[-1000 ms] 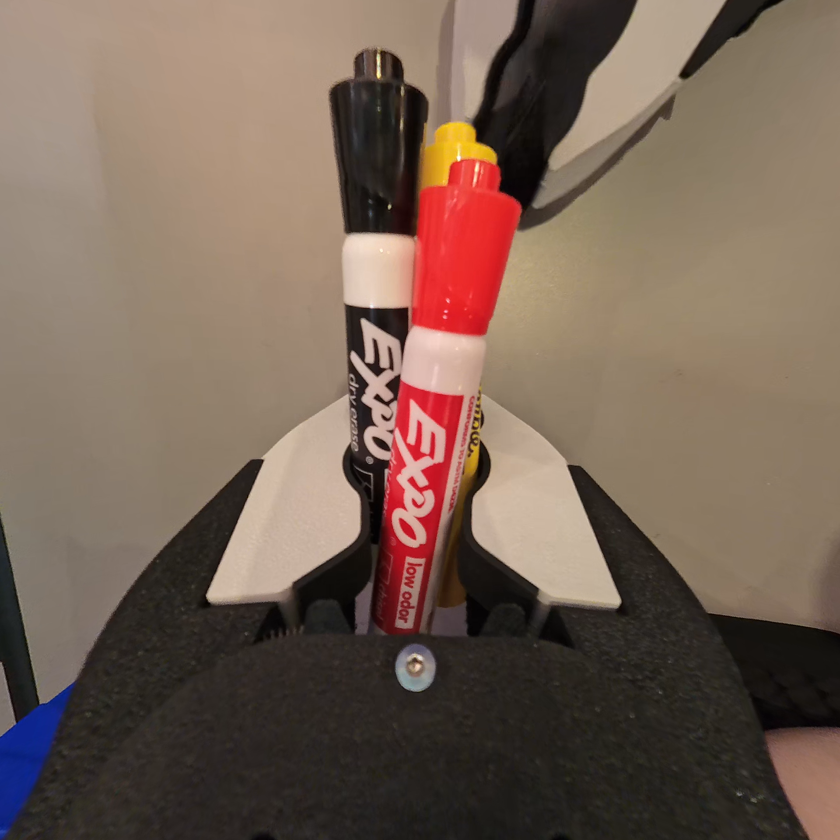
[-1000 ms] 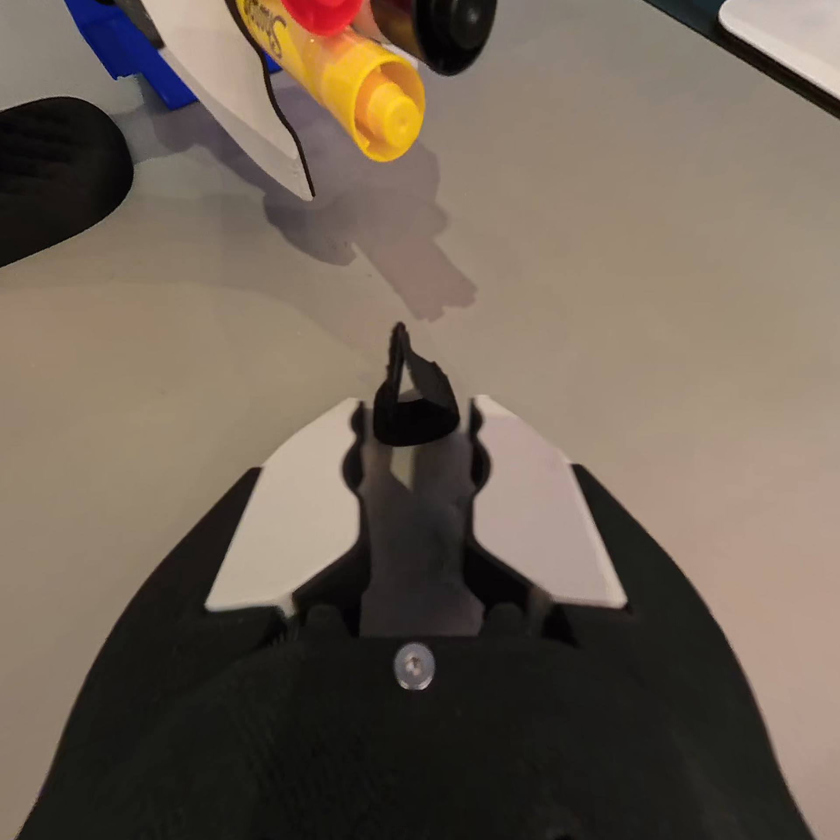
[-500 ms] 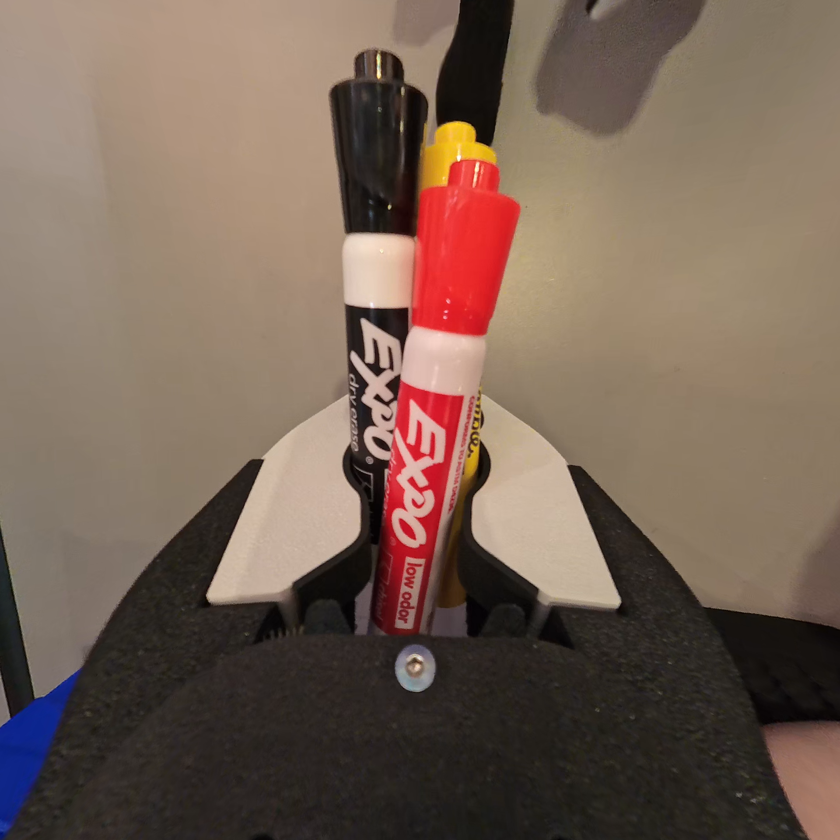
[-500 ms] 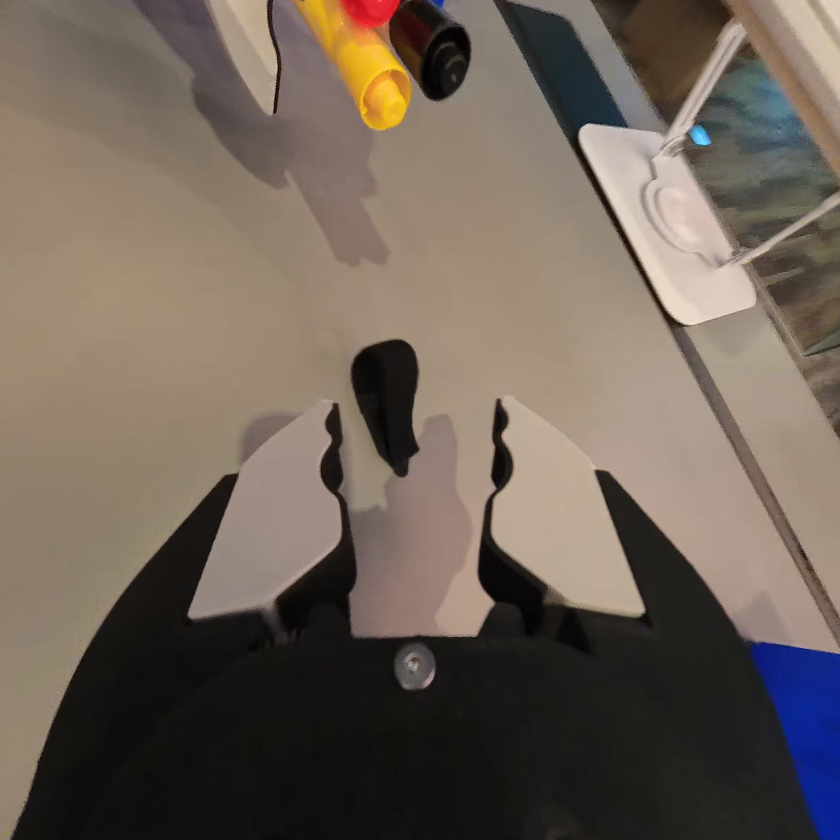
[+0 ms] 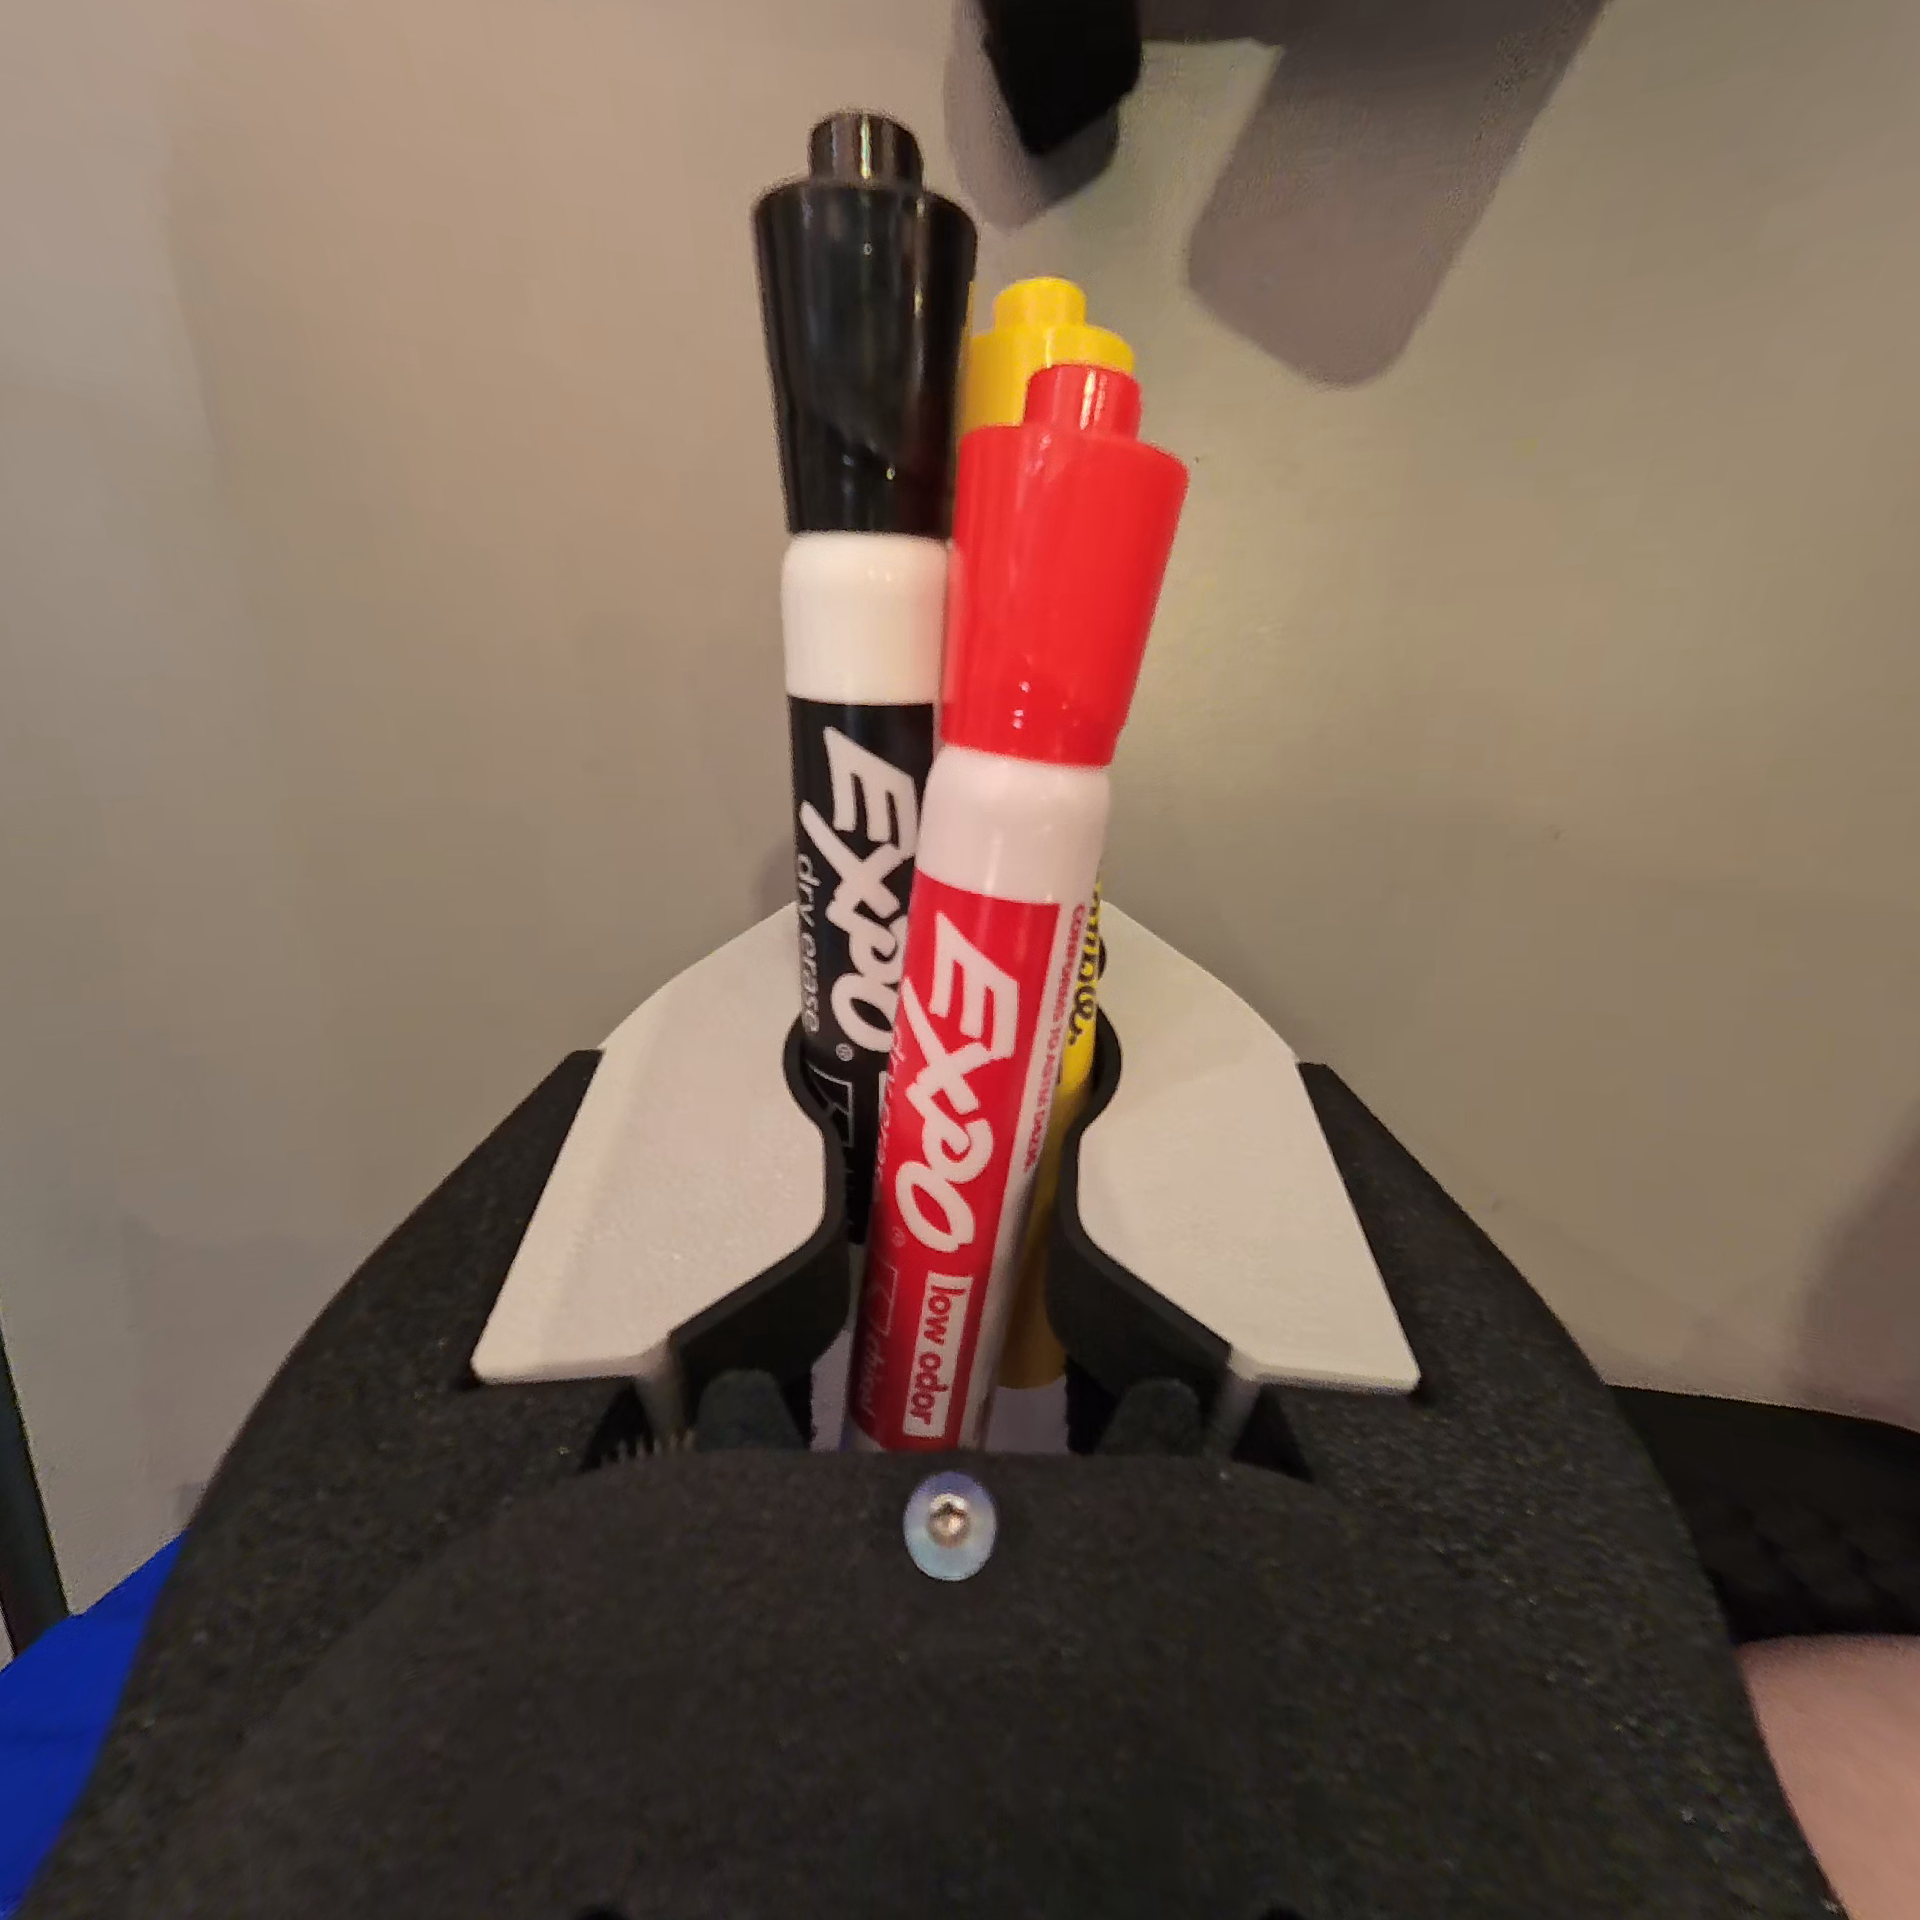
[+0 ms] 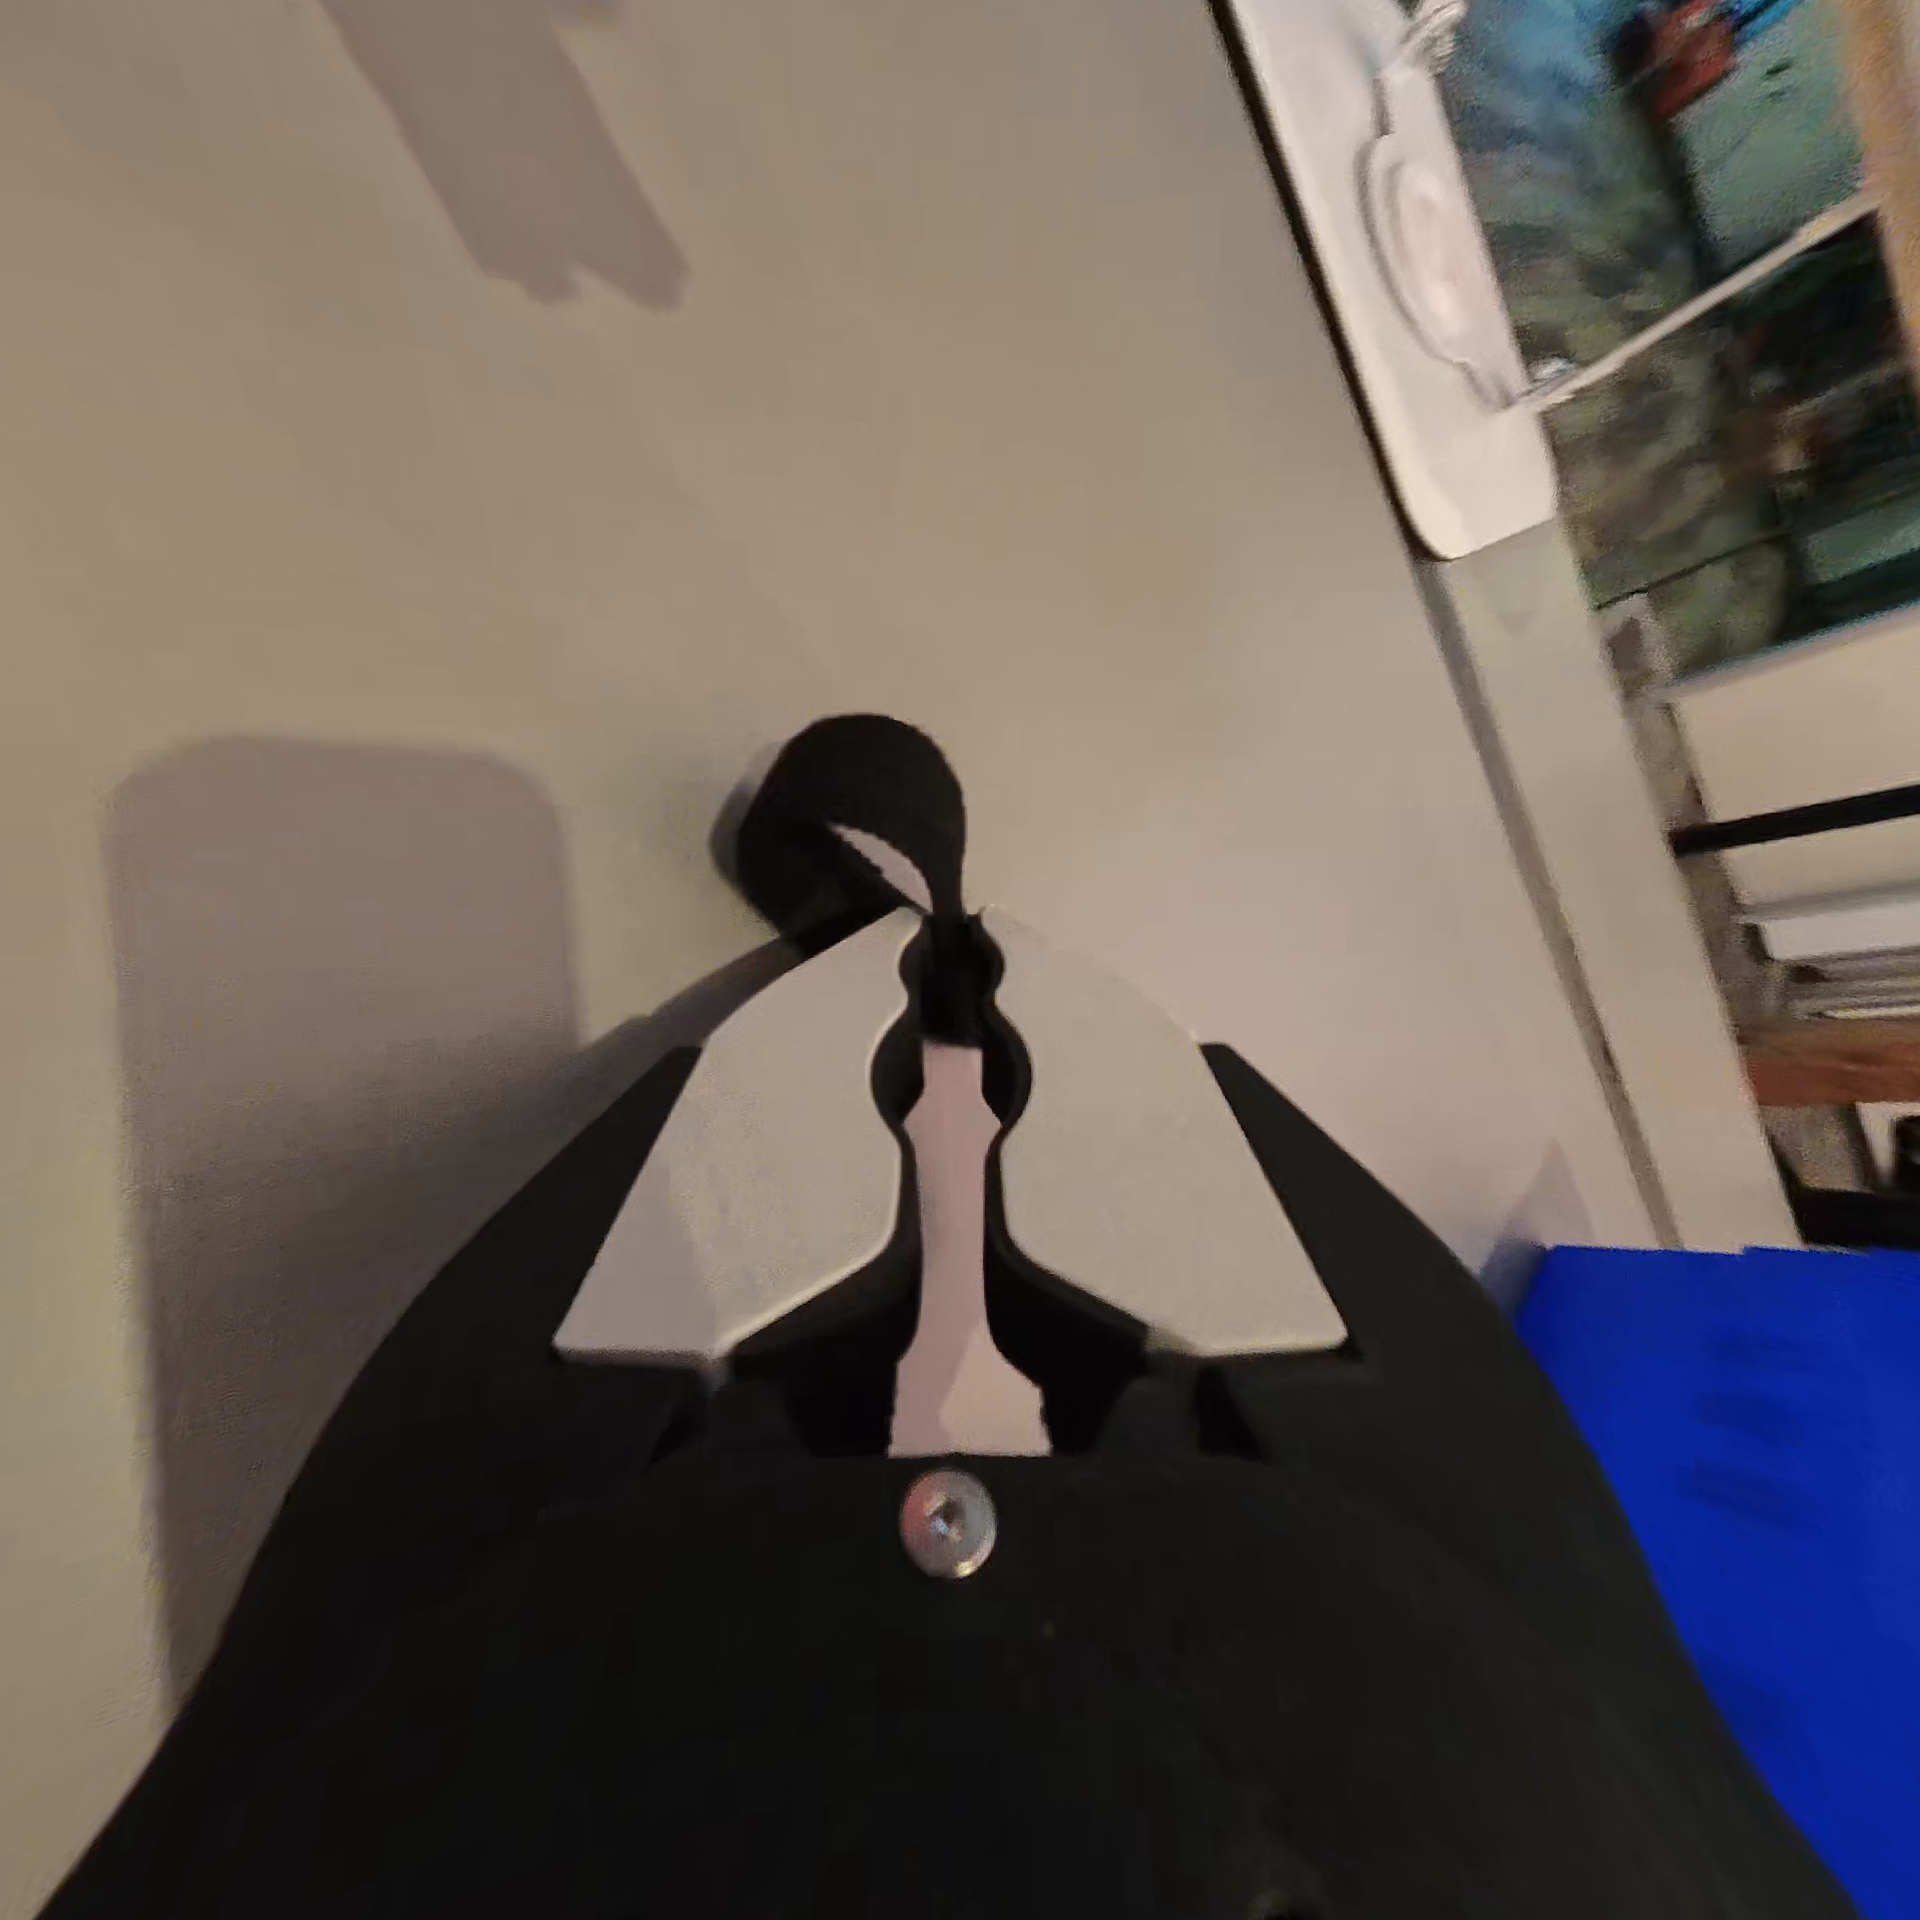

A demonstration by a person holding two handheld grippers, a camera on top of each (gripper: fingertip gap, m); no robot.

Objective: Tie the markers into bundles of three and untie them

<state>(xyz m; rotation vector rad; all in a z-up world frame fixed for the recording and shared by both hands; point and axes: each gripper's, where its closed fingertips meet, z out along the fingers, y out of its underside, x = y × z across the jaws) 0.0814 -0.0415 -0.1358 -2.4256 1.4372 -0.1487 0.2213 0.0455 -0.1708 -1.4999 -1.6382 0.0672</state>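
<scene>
In the left wrist view my left gripper (image 5: 951, 997) is shut on three markers and holds them pointing forward above the grey table (image 5: 416, 623). The black marker (image 5: 857, 468) is on the left, the red marker (image 5: 1049, 623) in front on the right, and the yellow marker (image 5: 1039, 343) behind the red one. In the right wrist view my right gripper (image 6: 951, 920) is shut on a black strap (image 6: 862, 800) bent into a loop just beyond the fingertips, low over the table (image 6: 727, 416). The markers do not show in that view.
A blurred dark shape (image 5: 1049, 73) and its shadow hang at the top of the left wrist view. A white stand base (image 6: 1434, 364) sits at the table's right edge, with shelves beyond. A blue object (image 6: 1714, 1455) is at the lower right. The gap from one gripper's tips to the other's is roughly 20 cm.
My right gripper opened, dropping the strap, then shut on it again. It swung right, so the markers left its view. The left gripper and markers have not moved.
</scene>
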